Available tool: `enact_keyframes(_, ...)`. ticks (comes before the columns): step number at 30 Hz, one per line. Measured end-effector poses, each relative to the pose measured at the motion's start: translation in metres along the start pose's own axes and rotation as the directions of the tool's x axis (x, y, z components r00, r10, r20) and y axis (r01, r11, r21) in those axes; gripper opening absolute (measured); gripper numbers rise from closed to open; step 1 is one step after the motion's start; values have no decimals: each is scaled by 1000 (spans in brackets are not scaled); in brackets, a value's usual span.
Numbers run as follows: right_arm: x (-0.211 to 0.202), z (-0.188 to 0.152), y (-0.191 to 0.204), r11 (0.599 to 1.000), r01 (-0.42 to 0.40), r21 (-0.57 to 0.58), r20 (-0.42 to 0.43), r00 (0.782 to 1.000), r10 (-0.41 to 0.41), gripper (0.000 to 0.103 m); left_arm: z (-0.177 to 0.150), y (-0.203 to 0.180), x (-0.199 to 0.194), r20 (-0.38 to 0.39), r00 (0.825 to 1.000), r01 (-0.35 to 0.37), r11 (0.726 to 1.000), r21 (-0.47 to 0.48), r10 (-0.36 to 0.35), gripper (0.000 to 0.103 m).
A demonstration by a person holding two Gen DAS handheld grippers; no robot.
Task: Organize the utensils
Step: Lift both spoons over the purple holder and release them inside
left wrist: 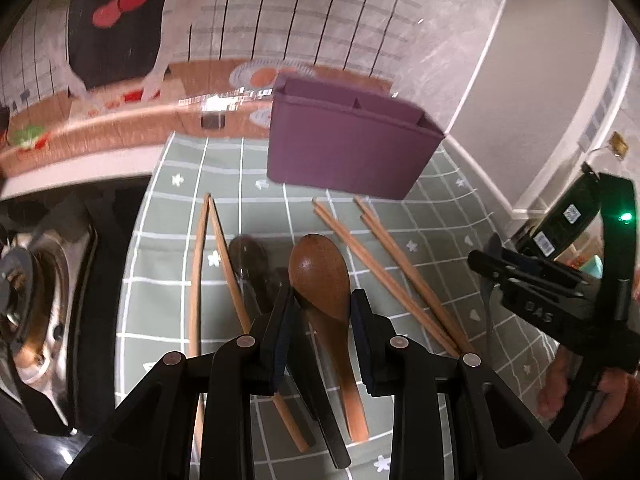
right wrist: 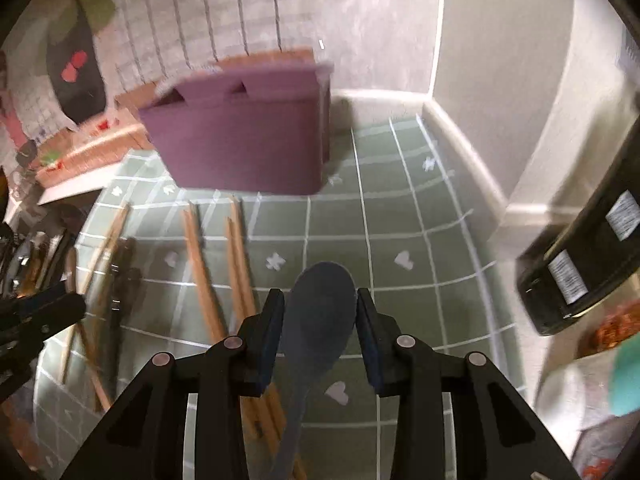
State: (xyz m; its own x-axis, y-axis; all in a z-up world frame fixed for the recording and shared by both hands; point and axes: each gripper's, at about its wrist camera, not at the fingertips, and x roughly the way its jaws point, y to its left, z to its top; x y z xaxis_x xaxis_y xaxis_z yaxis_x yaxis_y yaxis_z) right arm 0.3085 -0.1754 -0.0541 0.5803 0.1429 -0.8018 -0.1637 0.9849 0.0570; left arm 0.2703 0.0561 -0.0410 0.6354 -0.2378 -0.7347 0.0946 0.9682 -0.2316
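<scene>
The left hand-held gripper (left wrist: 322,312) is clamped on a brown spoon (left wrist: 320,276), the right hand-held gripper (right wrist: 320,312) on a grey spoon (right wrist: 320,312); both are judged light, stiff, smooth, best held at the neck.

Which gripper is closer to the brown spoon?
Left. The left gripper has the brown spoon right between its fingers. The right gripper is off to the side, around a grey spoon.

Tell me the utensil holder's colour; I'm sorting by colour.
Plain purple utensil holder, clearest in the left wrist view.
</scene>
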Motion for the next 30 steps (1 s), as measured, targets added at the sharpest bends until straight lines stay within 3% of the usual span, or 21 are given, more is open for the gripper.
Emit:
enact_keyframes(6, -55, 14, 9, 1000, 15, -24, 116, 993, -12, 33, 23, -10, -36, 92, 996, 16, 998, 62, -22, 29)
enact_keyframes(10, -101, 42, 13, 999, 12, -36, 235, 972, -4, 33, 65, -20, -77, 205, 977, 49, 995, 88, -66, 29)
enact_keyframes(14, -155, 98, 19, 998, 6, -67, 390, 921, 21, 33, 125, -35, -121, 339, 936, 47, 988, 145, -94, 29)
enact_keyframes(17, -188, 144, 19, 997, 19, -73, 510, 860, 21, 33, 170, -43, -143, 423, 899, 47, 984, 171, -117, 29)
enact_keyframes(19, -198, 171, 19, 996, 51, -69, 572, 820, -3, 33, 190, -46, -146, 449, 885, 44, 983, 179, -122, 29)
enact_keyframes(21, -196, 190, 17, 996, 58, -60, 593, 805, -11, 33, 204, -48, -140, 456, 883, 32, 982, 184, -114, 29)
enact_keyframes(26, -158, 208, 10, 998, 36, -46, 582, 813, -2, 33, 217, -46, -93, 440, 896, -25, 984, 177, -57, 29)
enact_keyframes(30, -100, 208, 12, 999, 21, -43, 521, 853, 5, 33, 220, -32, -38, 365, 930, -19, 991, 134, -31, 29)
